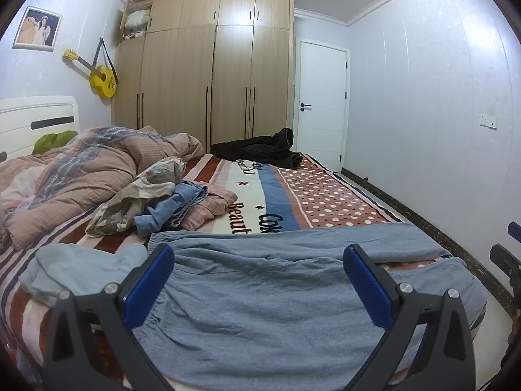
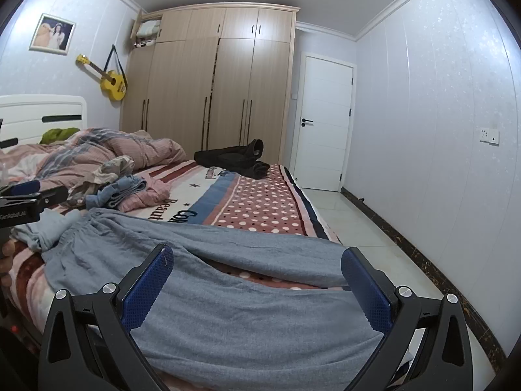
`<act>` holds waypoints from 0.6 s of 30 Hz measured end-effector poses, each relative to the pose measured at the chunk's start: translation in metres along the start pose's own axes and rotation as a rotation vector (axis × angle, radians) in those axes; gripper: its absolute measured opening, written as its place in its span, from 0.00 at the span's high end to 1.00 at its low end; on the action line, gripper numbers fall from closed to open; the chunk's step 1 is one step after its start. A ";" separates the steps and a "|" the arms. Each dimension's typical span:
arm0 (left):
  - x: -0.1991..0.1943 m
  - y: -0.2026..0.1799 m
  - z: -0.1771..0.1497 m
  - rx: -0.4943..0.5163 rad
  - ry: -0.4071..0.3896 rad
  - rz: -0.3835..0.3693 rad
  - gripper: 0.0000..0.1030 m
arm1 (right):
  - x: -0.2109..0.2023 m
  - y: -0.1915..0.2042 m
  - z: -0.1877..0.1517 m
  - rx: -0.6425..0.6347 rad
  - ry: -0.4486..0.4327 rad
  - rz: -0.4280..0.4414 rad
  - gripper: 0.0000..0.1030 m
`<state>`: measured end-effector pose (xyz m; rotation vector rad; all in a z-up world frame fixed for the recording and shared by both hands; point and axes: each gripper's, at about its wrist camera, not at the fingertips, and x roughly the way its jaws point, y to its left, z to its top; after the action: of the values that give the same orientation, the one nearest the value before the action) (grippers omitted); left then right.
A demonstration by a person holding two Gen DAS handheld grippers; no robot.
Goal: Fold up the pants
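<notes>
- Blue-grey pants lie spread along the bed's near edge, waistband toward the headboard side, legs apart with blanket showing between
- My left gripper hovers over the seat area, fingers wide, holding nothing
- My right gripper over the legs, fingers wide too
- Pile of clothes mid-bed; dark garment at the far edge

Pants near edge hidden behind gripper frames; blanket lettering cut off by pants; photo too small to read.
</notes>
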<state>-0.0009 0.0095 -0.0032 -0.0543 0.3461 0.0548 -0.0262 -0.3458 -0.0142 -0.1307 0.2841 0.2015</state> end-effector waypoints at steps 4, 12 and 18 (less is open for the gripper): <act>0.000 0.000 0.000 -0.002 0.001 0.002 0.01 | 0.000 0.000 0.000 0.001 0.000 0.002 0.00; 0.000 -0.001 -0.001 0.002 -0.005 0.011 0.01 | 0.000 -0.002 0.001 0.004 -0.002 0.002 0.00; -0.001 0.001 -0.001 -0.008 -0.013 0.009 0.01 | 0.000 -0.003 0.002 0.007 -0.003 0.002 0.00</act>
<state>-0.0018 0.0105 -0.0036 -0.0604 0.3333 0.0654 -0.0255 -0.3482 -0.0124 -0.1228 0.2818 0.2027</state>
